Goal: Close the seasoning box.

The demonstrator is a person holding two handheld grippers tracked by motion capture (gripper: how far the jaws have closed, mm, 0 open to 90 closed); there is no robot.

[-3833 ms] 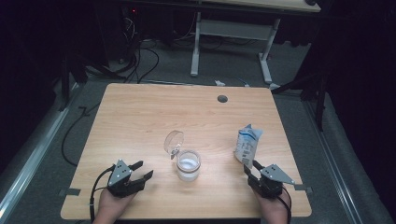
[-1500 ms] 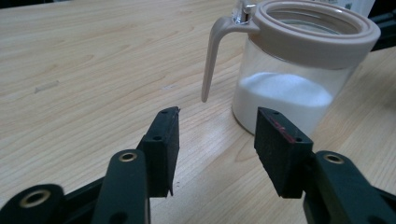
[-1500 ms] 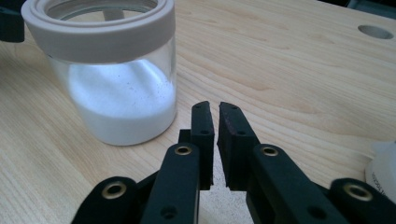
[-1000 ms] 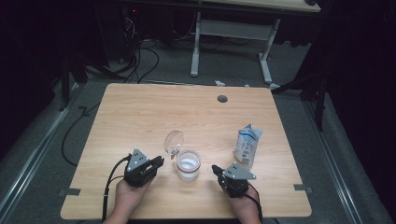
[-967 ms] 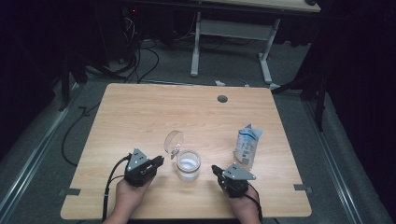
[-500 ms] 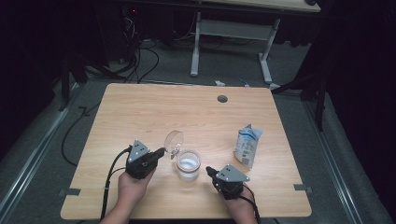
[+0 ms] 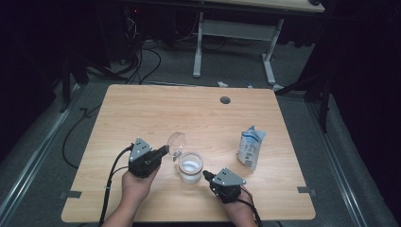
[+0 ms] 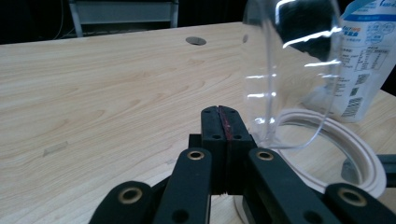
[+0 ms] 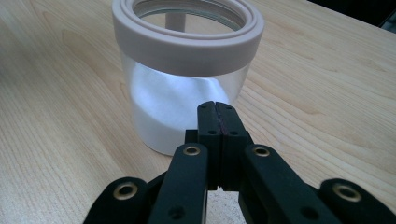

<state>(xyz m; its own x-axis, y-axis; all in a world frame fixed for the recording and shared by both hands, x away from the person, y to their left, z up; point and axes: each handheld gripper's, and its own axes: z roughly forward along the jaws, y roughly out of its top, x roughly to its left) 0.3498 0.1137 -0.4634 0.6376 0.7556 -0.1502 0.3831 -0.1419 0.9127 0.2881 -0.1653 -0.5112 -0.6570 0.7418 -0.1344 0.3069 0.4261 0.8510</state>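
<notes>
Your left gripper (image 7: pixel 163 152) sits at nine o'clock of the clear glass jar with the pale ring collar (image 7: pixel 190 167), hemmed by its upright round transparent lid (image 7: pixel 176 142) at eleven. Your right gripper (image 7: pixel 206 175) sits at four o'clock, tips just short of the wall. The white and blue printed pouch (image 7: pixel 250 147) blocks two o'clock. The light wooden tabletop (image 7: pixel 156 111) toward twelve lies open.

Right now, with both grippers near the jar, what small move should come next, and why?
Probably ease the left hand-held gripper forward against the clear lid. That lid stands open and tilted over the jar, which holds white powder. Both pairs of jaws are shut and grip nothing. The right hand-held gripper sits close to the jar's side, placed to steady it.
</notes>
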